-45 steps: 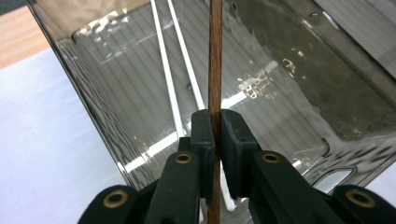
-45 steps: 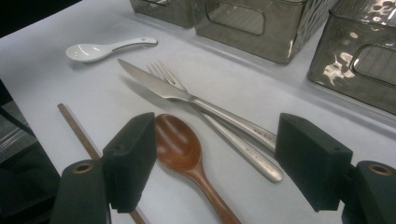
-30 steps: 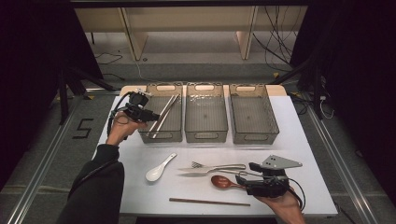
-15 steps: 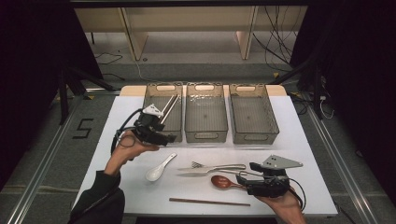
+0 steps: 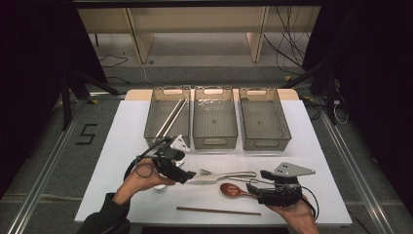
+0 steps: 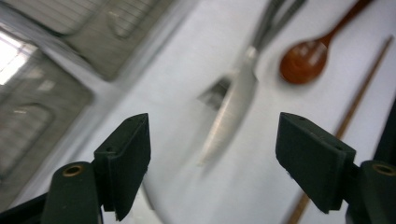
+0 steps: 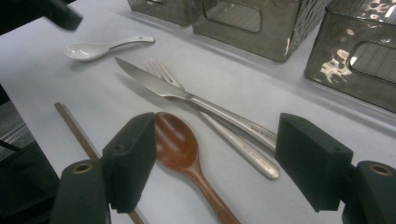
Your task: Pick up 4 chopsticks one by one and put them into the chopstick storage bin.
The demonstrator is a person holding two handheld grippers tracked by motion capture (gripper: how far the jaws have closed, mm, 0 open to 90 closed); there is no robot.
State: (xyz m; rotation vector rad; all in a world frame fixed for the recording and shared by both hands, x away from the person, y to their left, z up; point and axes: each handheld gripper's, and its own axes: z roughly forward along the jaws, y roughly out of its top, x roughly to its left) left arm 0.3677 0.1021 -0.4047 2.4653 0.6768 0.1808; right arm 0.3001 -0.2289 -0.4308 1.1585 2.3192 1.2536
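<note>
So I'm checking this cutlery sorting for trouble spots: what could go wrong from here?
The knife lies across the fork, touching it, so the open left gripper, whose jaws have just been opening with nothing between them, may drag or lift both.
The white spoon sits close beside that hand and could get knocked.
The right gripper is open at the wooden spoon, next to the knife handle; closing there might nudge the knife.

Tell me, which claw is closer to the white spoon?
Left. The left claw hovers right beside the white spoon, while the right claw waits across the table by the wooden spoon.
</note>
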